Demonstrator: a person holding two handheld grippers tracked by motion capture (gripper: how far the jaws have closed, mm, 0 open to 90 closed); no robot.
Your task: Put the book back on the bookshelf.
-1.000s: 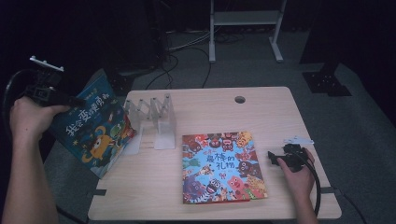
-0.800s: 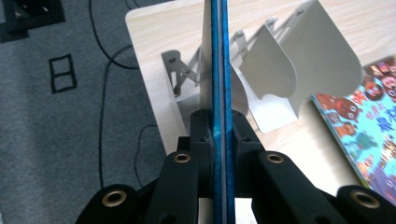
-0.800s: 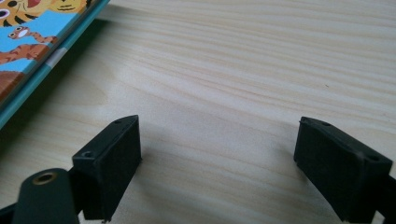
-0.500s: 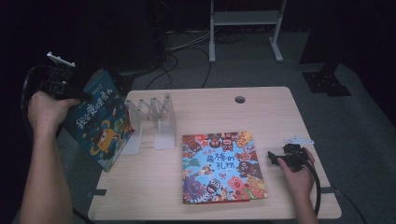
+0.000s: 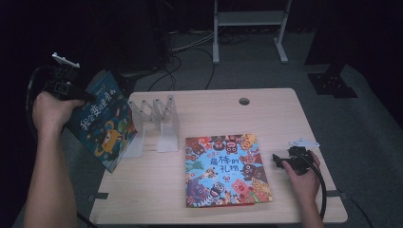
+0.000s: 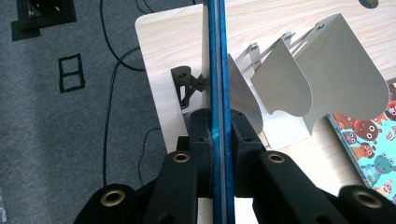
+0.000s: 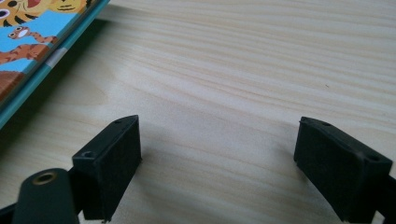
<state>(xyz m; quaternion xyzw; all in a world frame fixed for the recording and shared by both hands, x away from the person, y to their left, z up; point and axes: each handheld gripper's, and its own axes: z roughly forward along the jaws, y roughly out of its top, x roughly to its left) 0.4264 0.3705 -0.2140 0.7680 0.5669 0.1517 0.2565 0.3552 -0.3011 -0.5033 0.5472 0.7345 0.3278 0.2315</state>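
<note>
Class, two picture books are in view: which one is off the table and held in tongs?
The dark blue book at the left, clamped edge-on in the left tongs beside the rack. The colourful book lies flat on the table.

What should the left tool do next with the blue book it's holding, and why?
Probably ease the blue book rightward and down into the nearest slot of the white book rack. The left tool clamps it upright at the table's left edge, the rack's dividers stand empty alongside.

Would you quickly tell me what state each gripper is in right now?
Left gripper: shut on the blue book, held at the table's left edge.
Right gripper: open, nothing between its jaws, low over the table.
</note>
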